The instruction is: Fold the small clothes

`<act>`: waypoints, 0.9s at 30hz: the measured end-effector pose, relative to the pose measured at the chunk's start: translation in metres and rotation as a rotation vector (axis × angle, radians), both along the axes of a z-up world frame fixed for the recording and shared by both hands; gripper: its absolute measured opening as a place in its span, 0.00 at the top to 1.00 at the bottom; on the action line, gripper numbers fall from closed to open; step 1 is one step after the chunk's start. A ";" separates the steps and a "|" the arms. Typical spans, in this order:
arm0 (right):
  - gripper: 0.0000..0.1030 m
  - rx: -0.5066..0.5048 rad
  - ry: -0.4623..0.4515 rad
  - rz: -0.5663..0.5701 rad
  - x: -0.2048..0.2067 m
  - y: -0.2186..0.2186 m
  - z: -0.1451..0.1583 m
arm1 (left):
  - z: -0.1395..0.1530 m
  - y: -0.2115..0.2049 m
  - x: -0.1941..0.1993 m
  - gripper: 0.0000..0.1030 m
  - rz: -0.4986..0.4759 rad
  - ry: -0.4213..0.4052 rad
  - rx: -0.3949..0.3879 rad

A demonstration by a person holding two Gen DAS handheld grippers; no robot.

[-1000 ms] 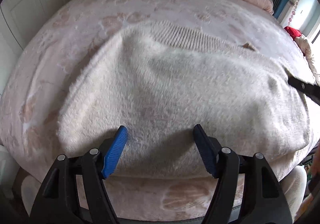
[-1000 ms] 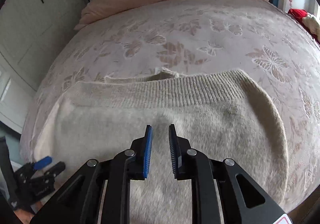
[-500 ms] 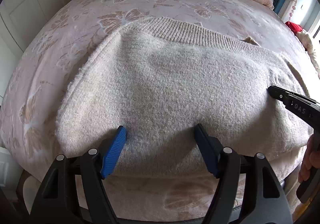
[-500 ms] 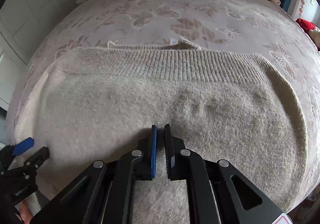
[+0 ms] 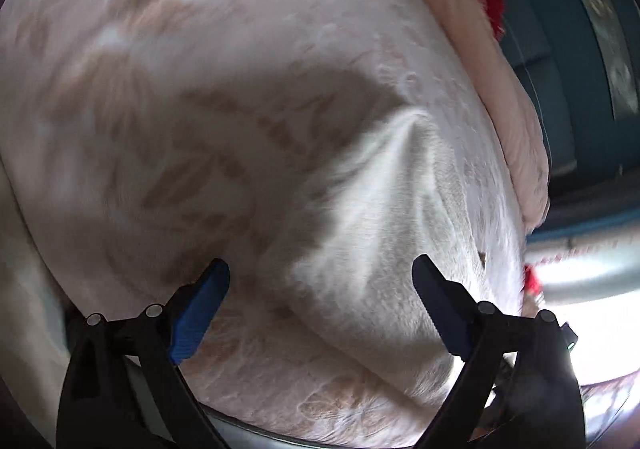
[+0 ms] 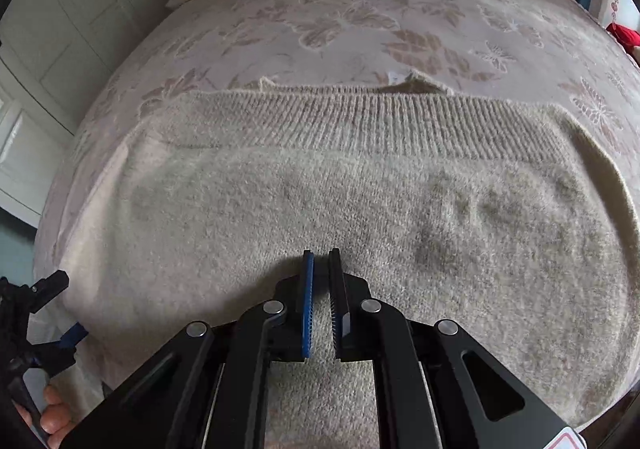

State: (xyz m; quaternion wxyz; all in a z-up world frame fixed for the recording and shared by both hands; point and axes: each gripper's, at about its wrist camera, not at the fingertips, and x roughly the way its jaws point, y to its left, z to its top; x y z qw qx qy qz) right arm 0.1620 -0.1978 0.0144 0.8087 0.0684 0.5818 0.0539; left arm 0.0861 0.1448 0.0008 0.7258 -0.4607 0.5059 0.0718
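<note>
A cream knitted sweater is spread flat on the near part of a bed covered with a butterfly-patterned sheet, its ribbed hem at the far side. The right tongs are held over the sweater's near middle, nearly closed, with only a narrow gap and nothing gripped. The left tongs are spread wide at the sweater's left edge, in a blurred view, empty.
</note>
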 end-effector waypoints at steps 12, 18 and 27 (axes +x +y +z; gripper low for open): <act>0.94 0.004 -0.037 0.019 -0.005 0.002 -0.013 | 0.036 -0.021 0.025 0.77 -0.035 -0.089 0.003; 0.94 0.053 -0.055 0.009 -0.009 -0.005 -0.015 | 0.126 -0.085 0.039 0.79 -0.221 -0.305 0.095; 0.95 0.203 -0.072 -0.003 -0.017 -0.032 -0.007 | 0.178 -0.227 0.051 0.79 -0.546 -0.439 0.184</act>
